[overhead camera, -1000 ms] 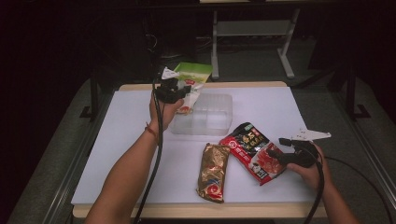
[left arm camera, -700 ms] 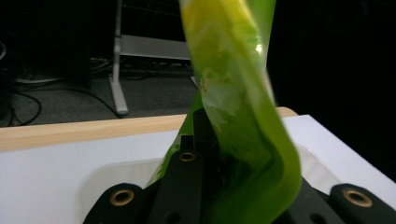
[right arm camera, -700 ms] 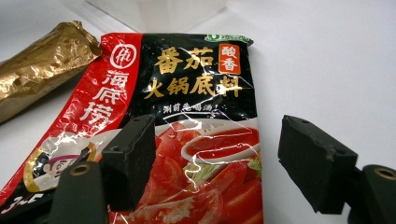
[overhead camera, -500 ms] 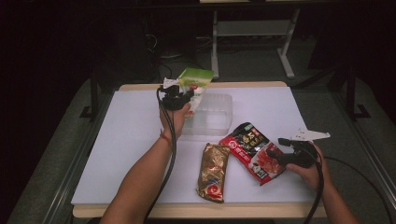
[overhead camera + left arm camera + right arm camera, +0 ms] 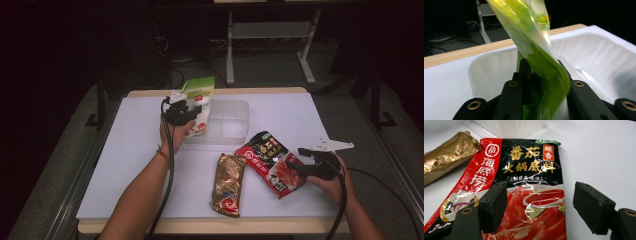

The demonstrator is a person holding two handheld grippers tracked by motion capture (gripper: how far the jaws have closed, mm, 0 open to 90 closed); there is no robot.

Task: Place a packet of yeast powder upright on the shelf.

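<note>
Already the green-and-white pouch (image 5: 199, 102) is leaning half inside the clear plastic container (image 5: 235, 131) at the far side of the worktop (image 5: 125, 165), and the risk is sitting right there. The left tool (image 5: 184, 114) has just been spreading its jaws, and the pouch is still passing between them; in the left gripper view the film (image 5: 536, 55) is twisting up from between the black jaws, so I am judging the grip as letting go rather than pressing. Likely the pouch is tipping over the container's near wall, or catching on a jaw as the hand pulls away, because it is standing tall and floppy with little support.

Meanwhile the left forearm is reaching forward from the bottom edge, wrist bent up, tool pointing toward the container. The right tool (image 5: 305, 167) is resting low at the near right, jaws standing wide apart around the red hotpot-base packet (image 5: 529, 195), not squeezing it. A gold packet (image 5: 228, 183) is lying beside that one.
</note>
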